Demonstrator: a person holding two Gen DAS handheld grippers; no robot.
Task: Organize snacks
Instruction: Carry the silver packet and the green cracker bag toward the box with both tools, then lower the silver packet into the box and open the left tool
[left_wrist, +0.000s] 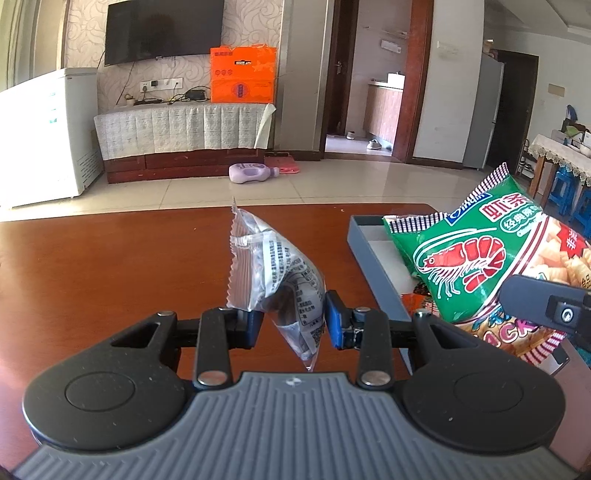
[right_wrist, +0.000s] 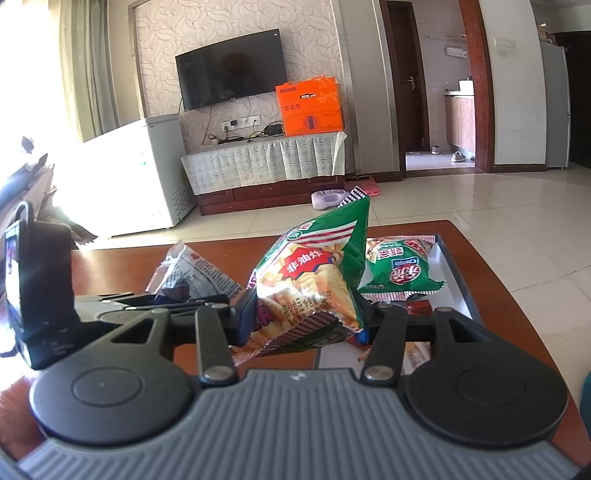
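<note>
Both loads are airborne above the brown wooden table (left_wrist: 110, 258): the left gripper (left_wrist: 291, 325), fingers clamped on a clear printed snack packet (left_wrist: 273, 269), and the right gripper (right_wrist: 303, 317), fingers clamped on a green prawn-cracker bag (right_wrist: 314, 273), risk the slack bags slipping short of the grey tray (left_wrist: 373, 258).

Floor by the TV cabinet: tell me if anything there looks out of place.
Yes. A purple bottle lies on its side on the tiles in front of the TV cabinet, next to a pink mat. A toppled bottle on bare floor looks dropped rather than stored.

Black gripper (left_wrist: 293, 325) — blue pads, silver rivets
</note>
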